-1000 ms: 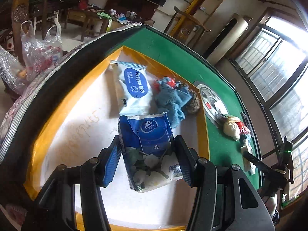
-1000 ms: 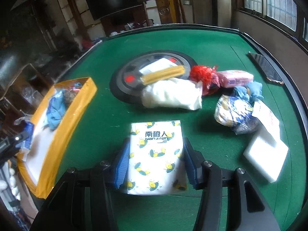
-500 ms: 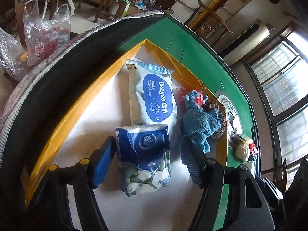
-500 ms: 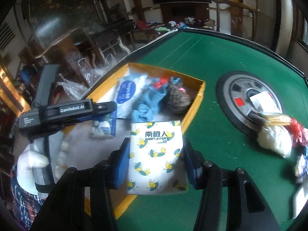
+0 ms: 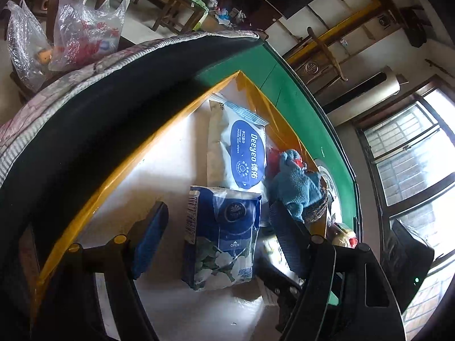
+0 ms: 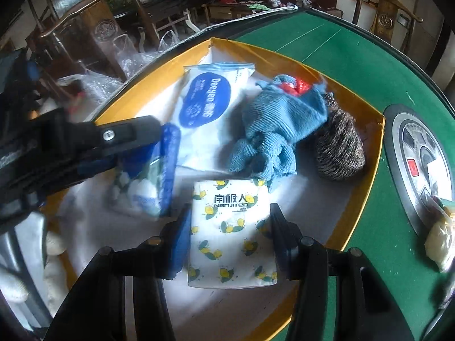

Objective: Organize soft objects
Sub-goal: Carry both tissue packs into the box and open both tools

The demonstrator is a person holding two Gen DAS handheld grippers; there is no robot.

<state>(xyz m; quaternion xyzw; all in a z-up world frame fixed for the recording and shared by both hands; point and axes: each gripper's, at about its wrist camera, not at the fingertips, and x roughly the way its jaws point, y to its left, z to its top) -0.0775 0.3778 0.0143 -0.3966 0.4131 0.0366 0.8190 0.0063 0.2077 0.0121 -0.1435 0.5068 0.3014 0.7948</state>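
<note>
My left gripper [image 5: 217, 241] is letting its jaws spread apart; the blue tissue pack [image 5: 224, 236] is lying between them on the white floor of the yellow box [image 5: 119, 167], with clear gaps on both sides. Just beyond those jaws the white wipes pack [image 5: 241, 153] is lying flat, and the blue cloth [image 5: 298, 187] is bunched past the right-hand one. My right gripper [image 6: 230, 236] is clenching its jaws on the lemon-print tissue pack [image 6: 231, 233], holding it over the box, with the green surface [image 6: 355, 56] stretching beyond.
</note>
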